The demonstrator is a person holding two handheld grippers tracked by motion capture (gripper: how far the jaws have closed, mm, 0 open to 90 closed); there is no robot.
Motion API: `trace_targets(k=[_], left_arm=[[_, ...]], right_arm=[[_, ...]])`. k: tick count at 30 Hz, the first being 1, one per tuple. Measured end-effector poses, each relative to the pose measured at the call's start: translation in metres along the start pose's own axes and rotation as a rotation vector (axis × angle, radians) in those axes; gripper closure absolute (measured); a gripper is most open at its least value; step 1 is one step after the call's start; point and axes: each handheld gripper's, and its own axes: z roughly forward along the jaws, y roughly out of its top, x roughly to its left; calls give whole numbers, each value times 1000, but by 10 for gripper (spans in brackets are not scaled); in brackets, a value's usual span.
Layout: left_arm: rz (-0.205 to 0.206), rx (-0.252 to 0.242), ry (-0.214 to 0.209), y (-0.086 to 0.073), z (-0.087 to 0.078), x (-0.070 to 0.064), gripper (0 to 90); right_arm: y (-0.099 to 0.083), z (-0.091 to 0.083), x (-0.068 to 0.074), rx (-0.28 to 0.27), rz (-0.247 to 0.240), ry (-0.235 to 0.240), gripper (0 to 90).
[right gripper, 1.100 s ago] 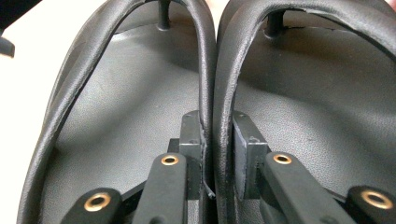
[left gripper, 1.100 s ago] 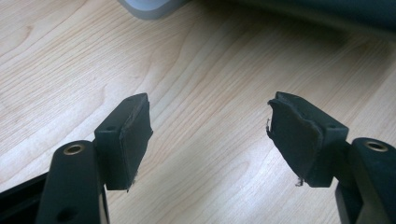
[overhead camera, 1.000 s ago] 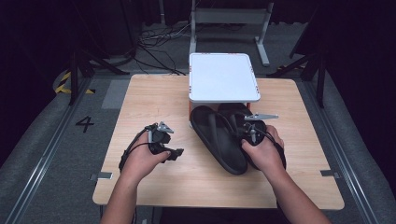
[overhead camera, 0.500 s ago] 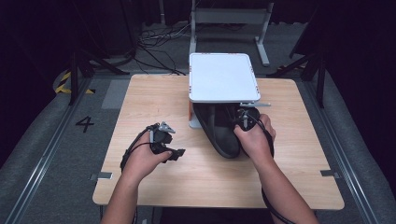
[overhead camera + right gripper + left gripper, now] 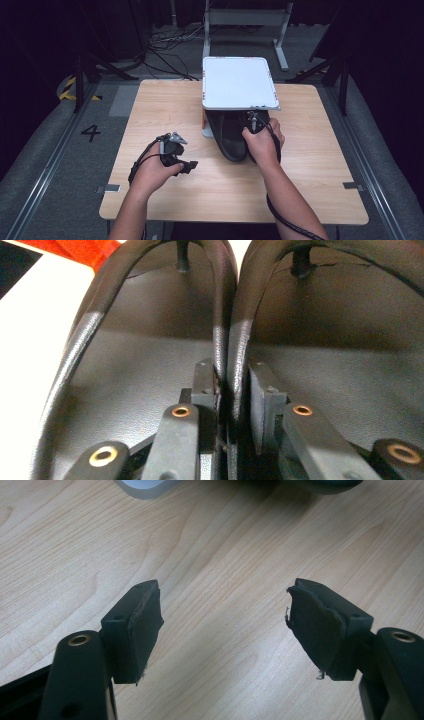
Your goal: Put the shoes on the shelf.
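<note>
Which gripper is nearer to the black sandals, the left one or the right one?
Right. The right gripper is shut on the two inner straps of the sandals, under the white shelf. The left gripper is open over bare table, apart from them.

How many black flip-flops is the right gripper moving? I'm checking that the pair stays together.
2. The left flip-flop and right flip-flop lie side by side, their inner straps pinched together by the right gripper, partly under the white shelf.

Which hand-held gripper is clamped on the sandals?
The right hand-held gripper, shut on the adjoining straps of both black sandals; the left hand-held gripper is open over bare table.
</note>
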Motion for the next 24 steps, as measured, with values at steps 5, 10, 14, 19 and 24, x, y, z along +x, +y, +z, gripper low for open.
trace_targets(k=[5, 10, 14, 19, 24], left_arm=[[3, 2, -5, 1, 2, -1, 299], [7, 12, -8, 2, 6, -2, 298], [13, 20, -14, 3, 8, -3, 298], [21, 16, -10, 5, 8, -5, 298], [28, 16, 1, 5, 8, -7, 294]], right_arm=[[-9, 10, -1, 14, -20, -5, 759], [-15, 12, -5, -18, -15, 20, 679], [-9, 0, -7, -86, -35, 51, 548], [-5, -18, -13, -118, -46, 106, 494], [-4, -45, -29, -132, -92, 172, 452]])
